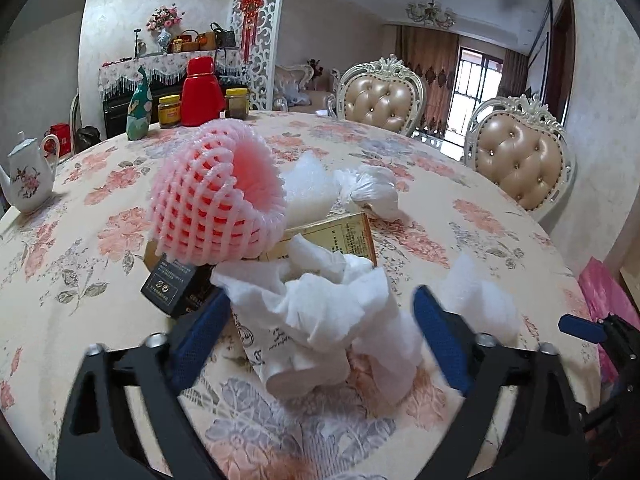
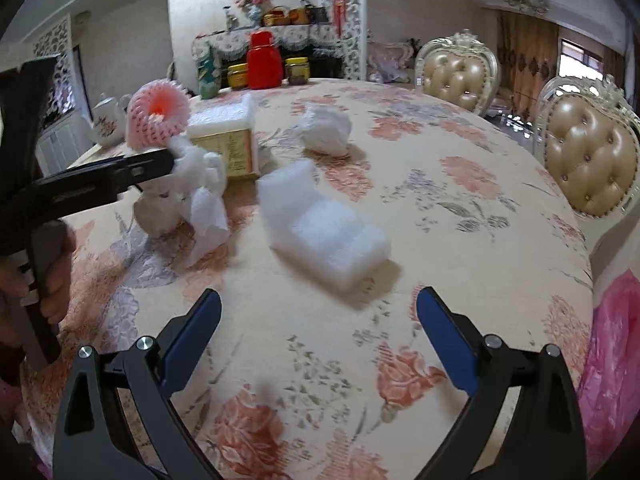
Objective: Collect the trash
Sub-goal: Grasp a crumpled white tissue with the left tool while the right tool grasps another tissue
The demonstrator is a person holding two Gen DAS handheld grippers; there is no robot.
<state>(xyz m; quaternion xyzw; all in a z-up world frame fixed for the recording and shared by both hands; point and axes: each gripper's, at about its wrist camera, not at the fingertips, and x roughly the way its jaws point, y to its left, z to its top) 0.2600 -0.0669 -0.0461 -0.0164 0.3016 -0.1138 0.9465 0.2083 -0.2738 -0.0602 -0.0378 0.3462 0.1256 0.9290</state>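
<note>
From the left wrist view, your left gripper (image 1: 320, 336) stands spread around the crumpled tissue (image 1: 320, 300), one blue pad on each side of it and neither one visibly pressing, so it is released, not yet clenched on anything. The wad lies on the floral tablecloth (image 1: 100, 288) at the near end of a loose pile: a black box (image 1: 176, 284) just left of it, a yellow carton (image 1: 340, 236) behind it, and the pink foam fruit net (image 1: 216, 196) resting on top of that carton. The trash is bunched together here, which I judge is why you came in low and tilted, straddling the nearest soft piece first. Your right gripper (image 1: 588, 330) shows only as a blue tip at the right edge. From the right wrist view, your right gripper (image 2: 320, 328) is also open and empty, its fingers (image 2: 196, 336) pointing down over bare cloth. The white foam block (image 2: 332, 232) lies ahead of it, between the lines of the two fingers but apart from them, so it looks like your target. A pink plastic bag (image 2: 616, 360) hangs at the table's right edge, probably where the trash goes. Your left gripper's arm (image 2: 120, 172) reaches the tissue at the left.
</note>
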